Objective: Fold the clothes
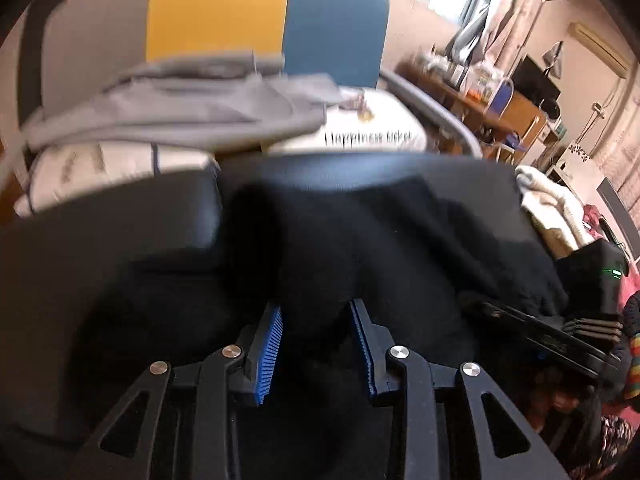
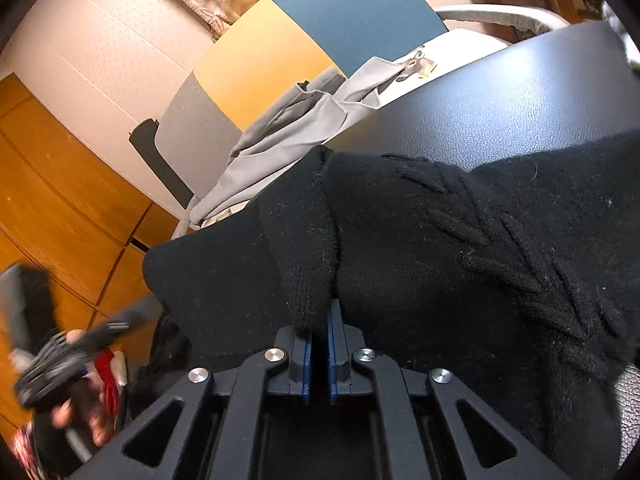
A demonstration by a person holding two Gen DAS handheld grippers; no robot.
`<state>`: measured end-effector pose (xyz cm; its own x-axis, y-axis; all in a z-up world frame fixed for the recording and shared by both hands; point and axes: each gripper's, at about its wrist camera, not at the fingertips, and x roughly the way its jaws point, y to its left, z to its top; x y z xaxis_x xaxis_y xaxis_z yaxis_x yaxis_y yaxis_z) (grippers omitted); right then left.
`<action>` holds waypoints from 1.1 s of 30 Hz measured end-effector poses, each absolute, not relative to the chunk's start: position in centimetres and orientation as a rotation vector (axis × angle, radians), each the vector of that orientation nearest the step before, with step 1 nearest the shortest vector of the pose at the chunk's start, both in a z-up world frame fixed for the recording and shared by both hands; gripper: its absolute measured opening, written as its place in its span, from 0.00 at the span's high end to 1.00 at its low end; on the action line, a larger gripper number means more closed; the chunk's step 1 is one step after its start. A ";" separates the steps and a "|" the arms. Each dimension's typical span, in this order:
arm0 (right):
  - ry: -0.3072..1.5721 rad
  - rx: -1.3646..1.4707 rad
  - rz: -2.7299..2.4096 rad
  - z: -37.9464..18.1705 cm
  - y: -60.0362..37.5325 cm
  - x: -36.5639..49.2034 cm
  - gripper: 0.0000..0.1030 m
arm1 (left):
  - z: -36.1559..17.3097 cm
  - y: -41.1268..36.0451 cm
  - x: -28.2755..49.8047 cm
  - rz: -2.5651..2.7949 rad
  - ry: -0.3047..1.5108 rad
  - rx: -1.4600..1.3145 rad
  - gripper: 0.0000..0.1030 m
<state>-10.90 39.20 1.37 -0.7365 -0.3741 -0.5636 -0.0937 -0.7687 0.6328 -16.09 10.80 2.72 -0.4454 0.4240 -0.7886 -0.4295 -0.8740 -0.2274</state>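
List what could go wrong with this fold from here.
1. The right gripper pinches only a thin edge of the black sweater; it may slip out under tension.
2. The left gripper looks open around the fabric, so that side could drop.
3. The grey garment lies just behind and might get dragged.

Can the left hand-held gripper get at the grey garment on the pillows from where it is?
Probably yes. The left hand-held gripper is open over the black knit sweater, and the folded grey garment lies ahead past the black cushion, nothing on top.
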 end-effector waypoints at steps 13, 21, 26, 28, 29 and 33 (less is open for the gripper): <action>-1.008 1.029 -2.597 1.6 39.3 -10.9 0.96 | -0.4 7.8 -16.5 2.242 -0.296 -1.272 0.59; -1.025 1.004 -2.571 1.5 39.2 -10.7 0.90 | 0.6 8.1 -16.5 2.186 -0.346 -1.301 0.62; -1.051 1.006 -2.548 1.3 39.3 -10.9 0.90 | 1.6 8.1 -16.1 2.142 -0.378 -1.331 0.87; -1.060 1.022 -2.536 1.4 39.4 -11.1 0.90 | 2.0 8.1 -15.9 2.124 -0.390 -1.343 0.90; -1.060 1.048 -2.532 1.5 39.4 -11.4 0.90 | 2.2 8.1 -15.9 2.116 -0.395 -1.348 0.92; -1.017 1.149 -2.531 3.1 38.6 -12.4 0.94 | 3.5 8.6 -15.8 2.116 -0.360 -1.334 0.97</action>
